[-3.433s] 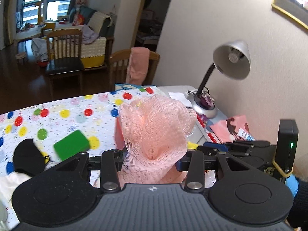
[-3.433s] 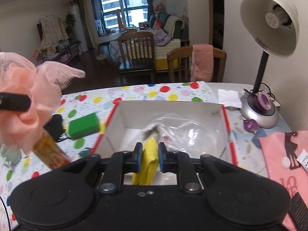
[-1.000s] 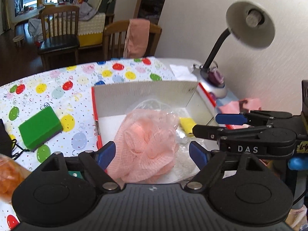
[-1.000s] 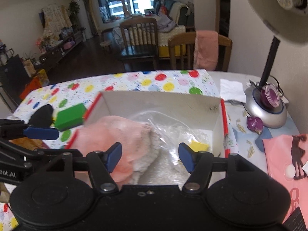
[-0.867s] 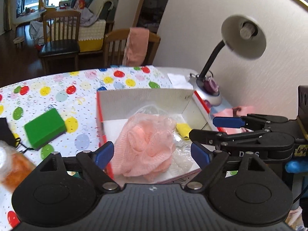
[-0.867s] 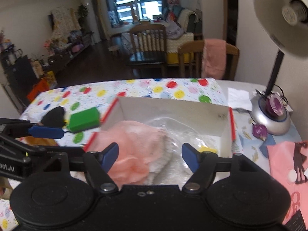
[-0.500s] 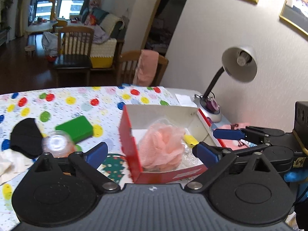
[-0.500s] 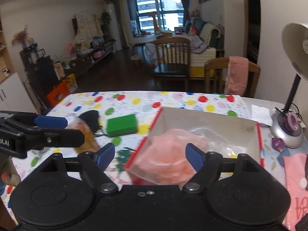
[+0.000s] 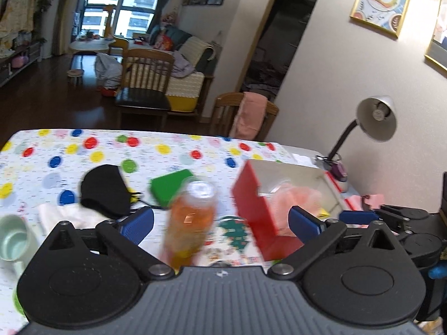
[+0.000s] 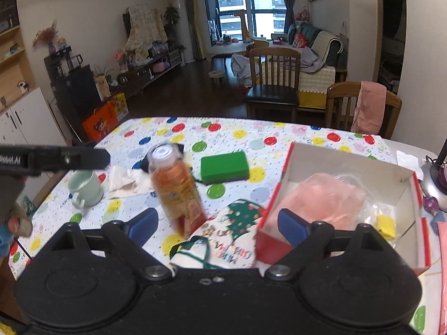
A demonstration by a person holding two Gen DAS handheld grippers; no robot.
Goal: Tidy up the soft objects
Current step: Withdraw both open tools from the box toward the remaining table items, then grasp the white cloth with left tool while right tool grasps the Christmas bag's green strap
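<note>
A red box point(image 9: 252, 203) point(image 10: 405, 178) with a white inside holds the pink mesh pouf point(image 9: 296, 196) point(image 10: 324, 195) and a small yellow piece point(image 10: 387, 222). A green sponge point(image 9: 170, 185) point(image 10: 225, 166), a black mask point(image 9: 104, 188) and a white cloth point(image 10: 127, 181) lie on the dotted tablecloth. A Christmas-print cloth point(image 10: 223, 237) lies in front of the box. My left gripper point(image 9: 220, 220) is open and empty, raised back from the table. My right gripper point(image 10: 218, 223) is open and empty, also raised.
An orange drink bottle point(image 9: 191, 217) point(image 10: 177, 187) stands in front of both grippers. A mint mug point(image 10: 85, 188) sits at the left. A desk lamp point(image 9: 374, 122) stands by the wall at the right. A pink item point(image 9: 368, 198) lies beside the box.
Both grippers let go of the pouf and the yellow piece into the box, opened, and pulled up and back. More of the table now shows, with the bottle in front.
</note>
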